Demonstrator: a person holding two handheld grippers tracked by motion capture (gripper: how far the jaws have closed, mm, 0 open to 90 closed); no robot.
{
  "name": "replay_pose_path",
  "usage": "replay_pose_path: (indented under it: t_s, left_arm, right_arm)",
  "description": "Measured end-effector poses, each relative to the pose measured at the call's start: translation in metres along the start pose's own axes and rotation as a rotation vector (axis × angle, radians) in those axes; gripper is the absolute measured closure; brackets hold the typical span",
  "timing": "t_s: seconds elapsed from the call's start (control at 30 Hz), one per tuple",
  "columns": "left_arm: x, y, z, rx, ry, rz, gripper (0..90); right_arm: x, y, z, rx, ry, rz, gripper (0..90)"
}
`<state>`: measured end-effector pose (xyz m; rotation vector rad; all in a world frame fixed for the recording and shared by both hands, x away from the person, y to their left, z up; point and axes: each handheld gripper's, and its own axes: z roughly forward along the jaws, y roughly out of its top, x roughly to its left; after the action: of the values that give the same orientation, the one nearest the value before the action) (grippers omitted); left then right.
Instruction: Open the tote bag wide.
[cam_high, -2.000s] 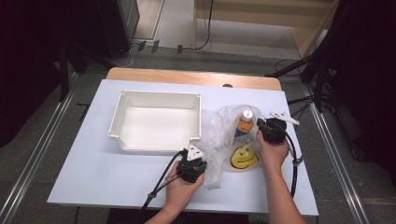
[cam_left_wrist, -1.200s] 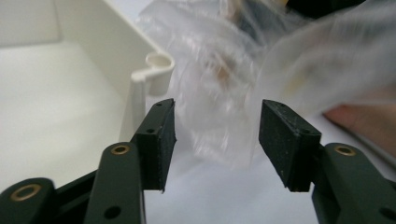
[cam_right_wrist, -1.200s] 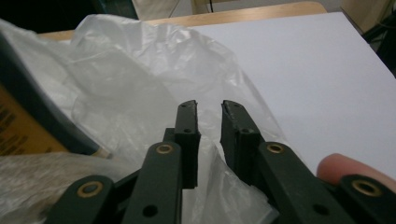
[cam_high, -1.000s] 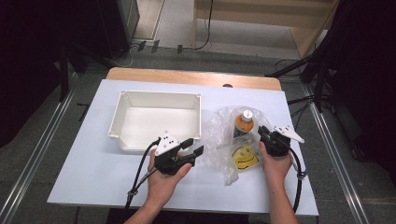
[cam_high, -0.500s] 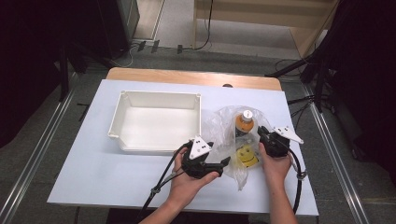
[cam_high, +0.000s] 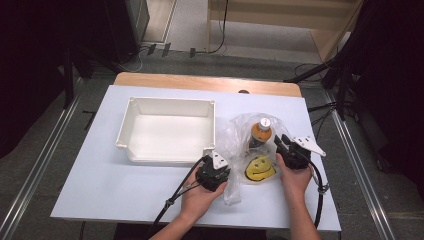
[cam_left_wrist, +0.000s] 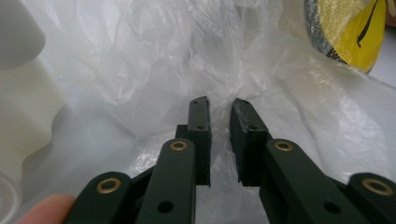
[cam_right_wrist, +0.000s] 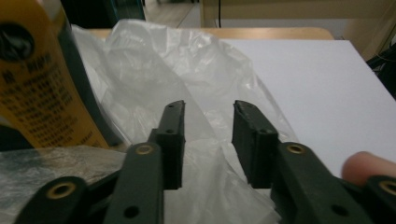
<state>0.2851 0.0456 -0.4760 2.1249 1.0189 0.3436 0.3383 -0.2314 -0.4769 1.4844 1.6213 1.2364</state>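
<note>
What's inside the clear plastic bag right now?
Inside the clear plastic bag an orange bottle with a white cap stands upright, and a yellow smiley-face disc lies in front of it. Crumpled film hides the bottle's base, so anything smaller beneath cannot be seen.

Bottle (cam_high: 261, 132) inside bag (cam_high: 239, 135), right of tray (cam_high: 125, 131)

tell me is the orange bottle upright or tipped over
Upright: the orange bottle stands inside the clear plastic bag, its white cap facing up.
</note>
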Motion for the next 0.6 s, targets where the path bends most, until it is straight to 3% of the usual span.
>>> replay_pose_path:
  t_s: [0.03, 0.07, 0.2, 0.27, 0.3, 0.37, 0.4, 0.43, 0.5, 0.57, 0.6]
  left_arm:
    - [0.000, 0.000, 0.000, 0.000, 0.000, 0.000, 83.8]
    - [-0.002, -0.001, 0.000, -0.010, 0.012, 0.008, 84.5]
    - [-0.002, -0.002, 0.000, -0.015, 0.016, 0.008, 86.2]
    - [-0.002, -0.002, 0.000, -0.017, 0.016, 0.005, 86.3]
    - [-0.002, -0.002, 0.000, -0.017, 0.016, 0.005, 86.4]
    - [-0.003, -0.002, 0.000, -0.019, 0.021, 0.008, 86.3]
    - [-0.003, -0.002, 0.000, -0.019, 0.025, 0.010, 86.3]
    - [-0.003, -0.002, 0.000, -0.019, 0.023, 0.008, 86.2]
    - [-0.003, -0.002, 0.000, -0.018, 0.019, 0.005, 86.1]
    - [-0.003, -0.003, 0.000, -0.020, 0.020, 0.002, 85.7]
    - [-0.005, -0.003, 0.000, -0.017, 0.038, 0.026, 84.7]
  right_arm:
    - [0.000, 0.000, 0.000, 0.000, 0.000, 0.000, 63.0]
    - [-0.004, 0.001, -0.008, -0.027, 0.018, 0.029, 53.4]
    - [-0.002, 0.003, -0.024, -0.054, 0.047, 0.036, 44.6]
    - [0.009, 0.015, -0.040, -0.066, 0.109, -0.004, 36.7]
    - [0.009, 0.015, -0.040, -0.066, 0.109, -0.004, 36.7]
    - [0.023, 0.015, -0.052, -0.049, 0.166, 0.025, 31.0]
    - [0.023, 0.015, -0.052, -0.049, 0.166, 0.025, 31.0]
    - [0.036, 0.008, -0.051, -0.001, 0.151, -0.031, 30.9]
    - [0.041, 0.003, -0.049, 0.018, 0.149, -0.052, 32.2]
    - [0.048, -0.005, -0.045, 0.049, 0.150, -0.064, 40.8]
    - [0.050, -0.010, -0.039, 0.076, 0.170, -0.051, 55.2]
